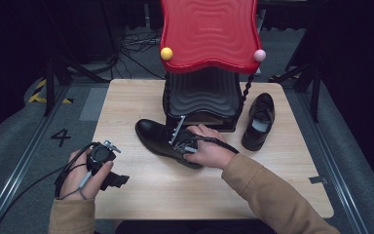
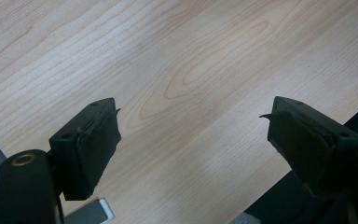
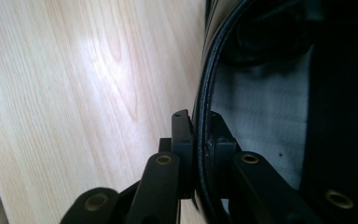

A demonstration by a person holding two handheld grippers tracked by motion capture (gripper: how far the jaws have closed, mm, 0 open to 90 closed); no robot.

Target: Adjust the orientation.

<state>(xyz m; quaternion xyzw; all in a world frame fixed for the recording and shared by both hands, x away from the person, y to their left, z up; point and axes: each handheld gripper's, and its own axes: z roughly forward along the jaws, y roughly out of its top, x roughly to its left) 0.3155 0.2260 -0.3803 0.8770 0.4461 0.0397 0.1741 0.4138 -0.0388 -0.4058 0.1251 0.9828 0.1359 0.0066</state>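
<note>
A black leather shoe [image 1: 158, 137] lies on the wooden table [image 1: 141, 97] in front of a stand, toe to the left. My right gripper [image 1: 182, 141] is at its heel opening. In the right gripper view the right gripper [image 3: 199, 133] is shut on the shoe's collar rim [image 3: 206, 84], one jaw outside the wall, one inside on the grey lining. A second black shoe [image 1: 259, 121] stands to the right. My left gripper [image 1: 108, 168] hovers near the table's front left edge. In the left gripper view the left gripper [image 2: 193, 140] is open, with bare wood between its jaws.
A black ribbed stand [image 1: 202, 97] with a wavy red top [image 1: 209, 31] rises at the back centre, a yellow ball [image 1: 166, 53] and a pink ball [image 1: 259, 55] at its corners. Dark floor and cables surround the table.
</note>
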